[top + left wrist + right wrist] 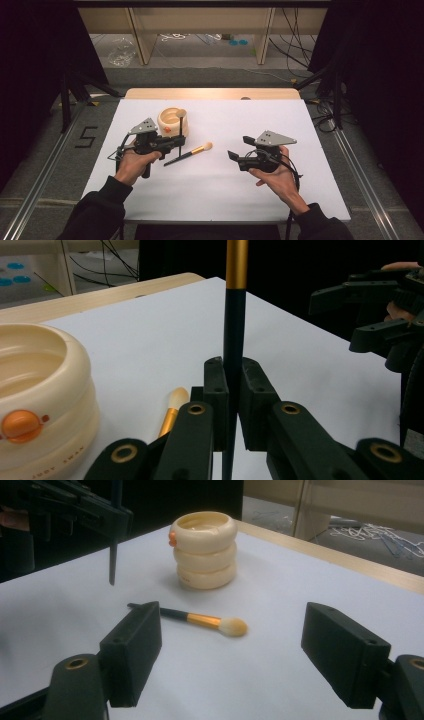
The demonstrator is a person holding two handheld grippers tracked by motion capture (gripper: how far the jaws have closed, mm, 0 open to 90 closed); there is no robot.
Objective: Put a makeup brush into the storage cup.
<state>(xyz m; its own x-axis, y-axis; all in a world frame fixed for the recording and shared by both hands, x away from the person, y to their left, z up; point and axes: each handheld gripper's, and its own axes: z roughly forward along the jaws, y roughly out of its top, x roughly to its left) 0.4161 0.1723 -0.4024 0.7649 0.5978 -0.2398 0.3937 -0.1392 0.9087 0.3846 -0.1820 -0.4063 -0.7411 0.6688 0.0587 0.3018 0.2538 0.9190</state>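
My left gripper (179,141) (232,385) is shut on the dark handle of a makeup brush (180,122) (234,335), which it holds upright just in front of a cream ringed holder (170,121) (35,385) (205,550). The brush's head is level with the holder's rim in the high view. A second brush (192,152) (172,410) (200,620) with a gold ferrule lies flat on the white table, between the grippers. My right gripper (240,148) (235,630) stands open to the right of it, jaws wide apart around nothing, pointing at the lying brush and the holder.
The white table top (220,190) ends in a wooden strip (210,93) at the far edge. Metal rails (360,175) run along both sides on the floor. Cables and shelf legs lie beyond the table.
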